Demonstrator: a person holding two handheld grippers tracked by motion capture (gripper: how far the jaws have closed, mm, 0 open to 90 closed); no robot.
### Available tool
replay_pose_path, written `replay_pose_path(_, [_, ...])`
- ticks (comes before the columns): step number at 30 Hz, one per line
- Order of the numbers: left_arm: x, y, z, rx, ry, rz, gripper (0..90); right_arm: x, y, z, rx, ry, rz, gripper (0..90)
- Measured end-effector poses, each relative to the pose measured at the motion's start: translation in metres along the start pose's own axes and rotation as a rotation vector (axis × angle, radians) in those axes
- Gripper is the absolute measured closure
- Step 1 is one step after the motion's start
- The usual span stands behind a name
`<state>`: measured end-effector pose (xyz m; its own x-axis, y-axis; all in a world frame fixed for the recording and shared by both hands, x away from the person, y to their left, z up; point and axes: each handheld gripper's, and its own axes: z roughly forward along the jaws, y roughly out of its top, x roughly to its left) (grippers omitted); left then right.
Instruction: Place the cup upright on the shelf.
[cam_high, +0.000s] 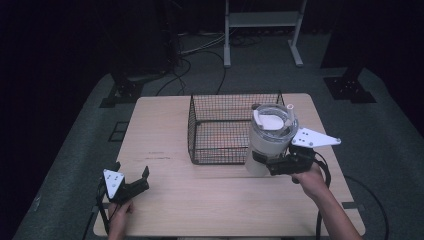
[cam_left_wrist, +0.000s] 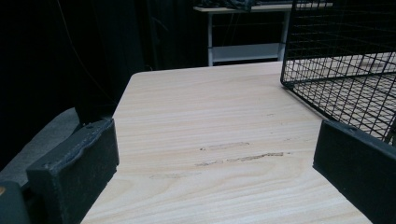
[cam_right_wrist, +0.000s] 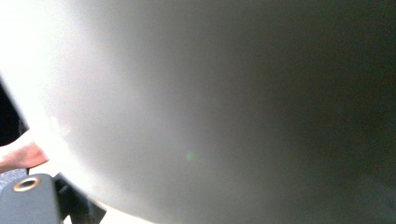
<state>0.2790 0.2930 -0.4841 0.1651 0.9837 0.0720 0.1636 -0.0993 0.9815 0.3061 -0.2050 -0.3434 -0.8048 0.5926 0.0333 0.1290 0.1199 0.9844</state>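
1. The table (cam_high: 165, 210) was pale wood with a fine lengthwise grain and a few dark scuff streaks just left of the basket.
2. The basket (cam_high: 215, 102) was black wire in a small square grid.
3. The jug (cam_high: 265, 150) at the basket's right corner was off-white, its lid (cam_high: 274, 121) clear with a white patch.
4. Both the left gripper (cam_high: 132, 180) and the right gripper (cam_high: 267, 162) were black, each with a pale grey plate.
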Motion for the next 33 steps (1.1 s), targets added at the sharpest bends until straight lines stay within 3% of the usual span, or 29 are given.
replay_pose_path(5, [0.0, 0.0, 0.0, -0.004, 0.0, -0.006, 0.0, -0.005, 0.012, 0.006, -0.015, 0.011, 0.028, 8.6])
replay_pose_path(19, [0.0, 0.0, 0.0, -0.002, 0.0, -0.005, 0.0, -0.015, 0.035, 0.025, -0.003, 0.017, 0.012, 8.6])
replay_pose_path(27, [0.0, 0.0, 0.0, -0.002, -0.002, -0.006, 0.0, -0.023, 0.051, 0.047, 0.001, 0.025, -0.008, 8.5])
replay_pose_path(33, [0.0, 0.0, 0.0, -0.001, -0.002, -0.008, 0.0, -0.032, 0.053, 0.064, 0.013, 0.027, 0.017, 8.5])
